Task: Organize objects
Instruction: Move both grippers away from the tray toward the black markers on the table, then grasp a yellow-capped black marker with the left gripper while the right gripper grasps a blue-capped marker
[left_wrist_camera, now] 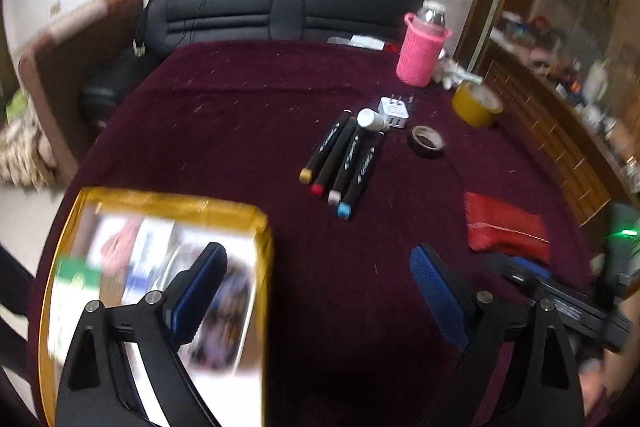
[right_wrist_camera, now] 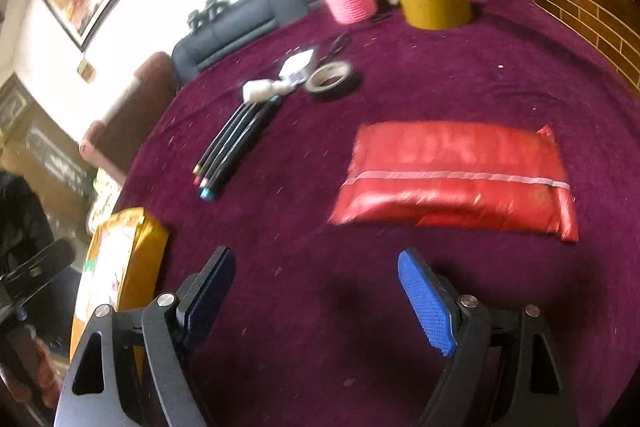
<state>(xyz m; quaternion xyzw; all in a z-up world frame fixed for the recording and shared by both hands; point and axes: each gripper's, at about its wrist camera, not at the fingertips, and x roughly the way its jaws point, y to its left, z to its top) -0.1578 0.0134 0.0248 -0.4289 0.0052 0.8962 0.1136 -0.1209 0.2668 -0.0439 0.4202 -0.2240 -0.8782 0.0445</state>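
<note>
Above the near edge of the worktop [right_wrist_camera: 500, 67], the right tool [right_wrist_camera: 316, 303] hangs spread and empty, the red pouch [right_wrist_camera: 452, 175] just ahead with its long axis crosswise. Nearby the left tool [left_wrist_camera: 318, 291], also spread and empty, hovers over the yellow-framed packet [left_wrist_camera: 160, 211] at the near left edge. Farther in, four markers [left_wrist_camera: 340, 163] lie side by side, coloured caps toward the tools, probably grouped already, beside a black tape roll [left_wrist_camera: 426, 141].

The counter [right_wrist_camera: 460, 75] wears a maroon cloth. On it lie four markers [left_wrist_camera: 340, 163] side by side, a white bottle [left_wrist_camera: 370, 119], charger [left_wrist_camera: 394, 111], black tape [left_wrist_camera: 427, 141], yellow tape [right_wrist_camera: 436, 3], pink flask [left_wrist_camera: 422, 47], red pouch [right_wrist_camera: 456, 179] and yellow-edged box [left_wrist_camera: 160, 287].
</note>
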